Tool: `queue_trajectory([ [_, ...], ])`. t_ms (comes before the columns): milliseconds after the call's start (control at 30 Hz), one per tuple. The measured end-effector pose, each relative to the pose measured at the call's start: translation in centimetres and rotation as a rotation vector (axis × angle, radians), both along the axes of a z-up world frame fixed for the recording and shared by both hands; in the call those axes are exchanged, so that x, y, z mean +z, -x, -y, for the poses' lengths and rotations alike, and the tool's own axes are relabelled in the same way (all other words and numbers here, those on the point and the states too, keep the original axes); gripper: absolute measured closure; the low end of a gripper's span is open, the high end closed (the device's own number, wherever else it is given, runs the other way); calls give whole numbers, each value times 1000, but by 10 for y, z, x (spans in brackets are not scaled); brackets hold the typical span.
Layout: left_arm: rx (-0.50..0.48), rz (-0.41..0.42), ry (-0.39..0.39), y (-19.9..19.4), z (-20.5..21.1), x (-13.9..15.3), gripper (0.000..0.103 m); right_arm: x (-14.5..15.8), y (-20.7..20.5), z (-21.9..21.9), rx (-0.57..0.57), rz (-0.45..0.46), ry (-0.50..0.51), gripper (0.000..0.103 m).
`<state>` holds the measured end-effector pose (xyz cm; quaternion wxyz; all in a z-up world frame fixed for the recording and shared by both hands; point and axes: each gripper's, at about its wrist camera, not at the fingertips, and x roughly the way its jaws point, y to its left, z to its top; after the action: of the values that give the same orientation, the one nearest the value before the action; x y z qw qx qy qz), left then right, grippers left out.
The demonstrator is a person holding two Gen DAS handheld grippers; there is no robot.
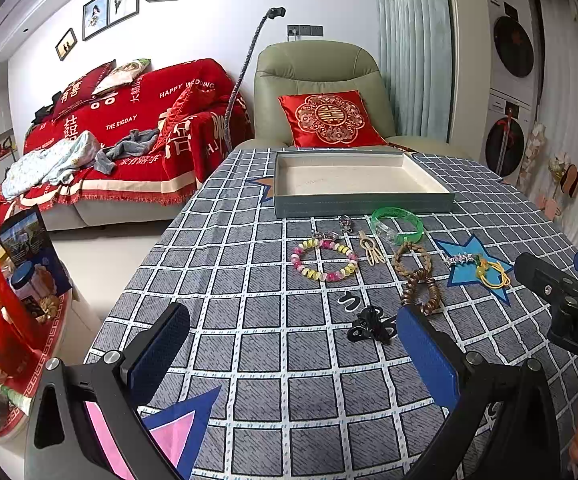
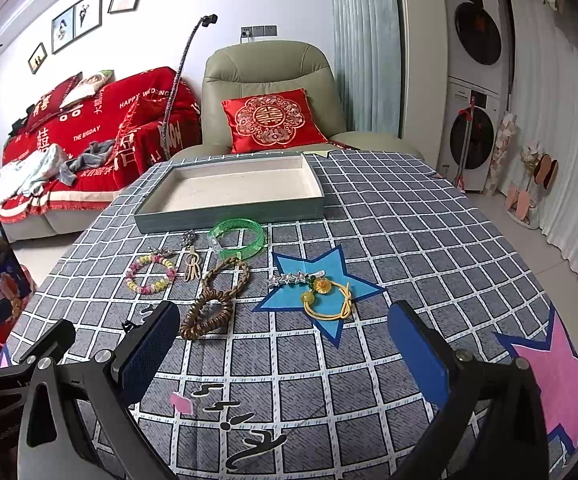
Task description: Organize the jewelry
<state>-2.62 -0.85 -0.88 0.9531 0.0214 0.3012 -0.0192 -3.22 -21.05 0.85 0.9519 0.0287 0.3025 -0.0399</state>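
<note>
Now both grippers hover low over a table draped in a grey checked tablecloth [image 2: 389, 220], each with its blue-padded jaws spread wide and nothing between them. The left gripper [image 1: 293, 344] fills the bottom of its own view; the right gripper [image 2: 285, 344] does the same in the right wrist view, and its black body also pokes in at the right edge of the left wrist view.

A shallow grey tray with a cream lining [image 2: 231, 186] sits across the middle of the frame, at the table's far side, with nothing in it. Just in front of it the jewelry lies scattered on the cloth. A translucent green bangle [image 2: 237, 238] is nearest the tray. Left of it lie a small silver brooch-like piece [image 2: 188, 237], a beige hair fork [image 2: 193, 266] and a pink-and-yellow beaded bracelet [image 2: 151, 274], apart from each other. A braided tan cord loop [image 2: 229, 276] touches a dark brown wooden bead bracelet [image 2: 207, 316] below it. On a blue star printed on the cloth rest a silver star hair clip [image 2: 289, 279] and a yellow hair tie with a sunflower charm [image 2: 329, 298], close together. A black claw clip [image 1: 371, 324] lies just beside the left gripper's right finger, seen in the left wrist view.

Behind the table stand an olive armchair with a red embroidered cushion [image 2: 271, 120] and, at upper left, a sofa under a red throw [image 2: 101, 128].
</note>
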Motion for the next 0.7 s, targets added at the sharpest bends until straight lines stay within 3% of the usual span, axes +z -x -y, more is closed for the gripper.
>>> queue_trajectory([
  [700, -18, -57, 10, -6, 5, -10, 0, -9, -2, 6, -1, -36, -31, 0],
])
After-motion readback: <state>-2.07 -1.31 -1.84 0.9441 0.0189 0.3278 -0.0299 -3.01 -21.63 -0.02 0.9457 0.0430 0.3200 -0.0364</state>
